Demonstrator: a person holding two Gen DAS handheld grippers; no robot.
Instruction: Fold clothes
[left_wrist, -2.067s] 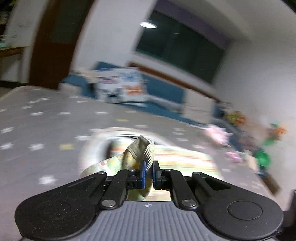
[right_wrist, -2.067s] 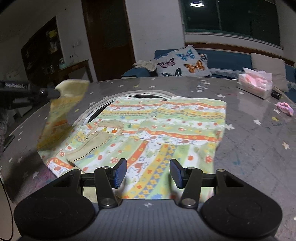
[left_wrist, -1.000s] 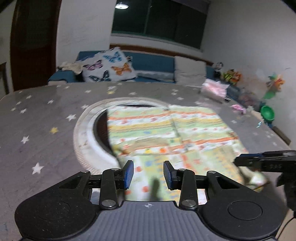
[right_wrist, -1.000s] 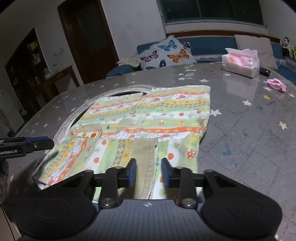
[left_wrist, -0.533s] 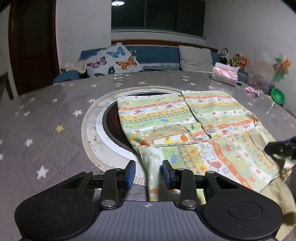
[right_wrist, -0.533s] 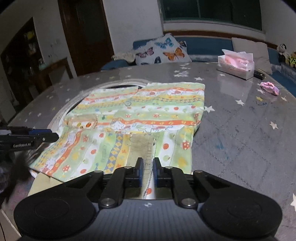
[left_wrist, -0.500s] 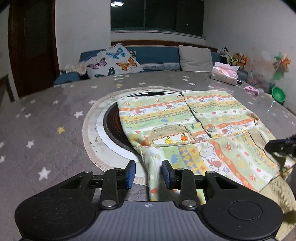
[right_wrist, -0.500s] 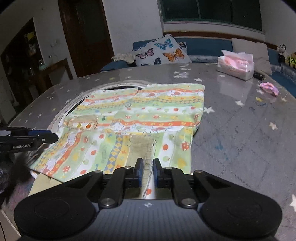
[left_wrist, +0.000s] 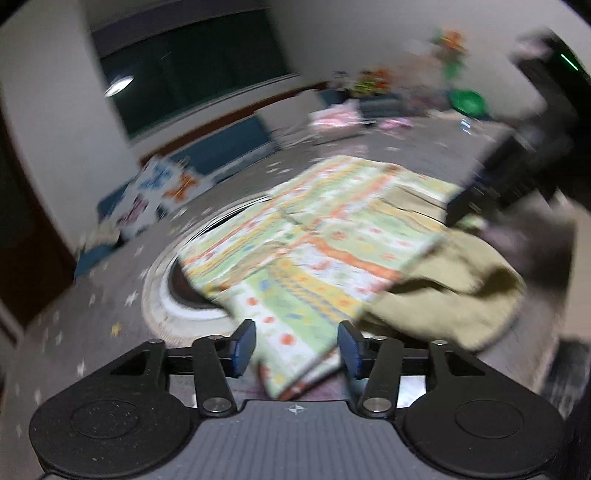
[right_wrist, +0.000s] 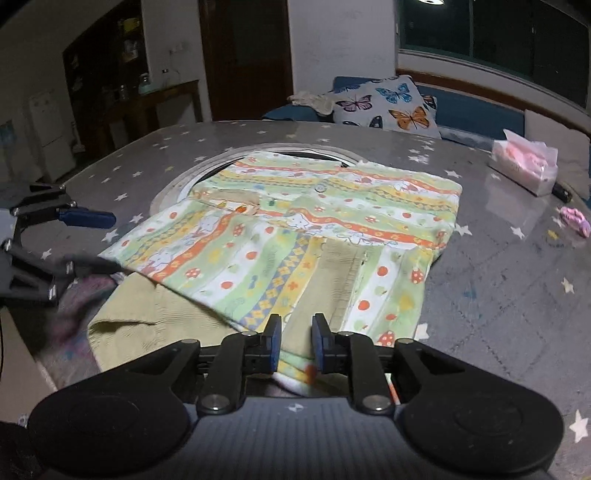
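2 hand-held grippers were near a small printed shirt (right_wrist: 295, 229) that lay on the grey star worktop (right_wrist: 498, 295). The shirt was spread mostly flat, with its far part over a round ring (right_wrist: 173, 184) in the worktop. Both sleeves lay folded in across its near part. A plain tan inside part (right_wrist: 155, 325) of the cloth poked out at about 8 o'clock and looked bunched.

The right hand-held gripper (right_wrist: 295, 345) was at 6 o'clock, at the near edge of the shirt. Its jaws stood a little apart with a strip of tan cloth (right_wrist: 299, 332) showing between them, so it did not look clamped tight. The left hand-held gripper (right_wrist: 88, 236) was at 9 o'clock, with its jaws wide apart and holding nothing. Its own picture was blurry.

What could go wrong? The cloth was soft and floppy. If only 1 side got lifted, the shirt could twist and the folded sleeves could slide open. The bunched tan part could get trapped under and make a lumpy fold. A loose pinch could let the edge slip out.
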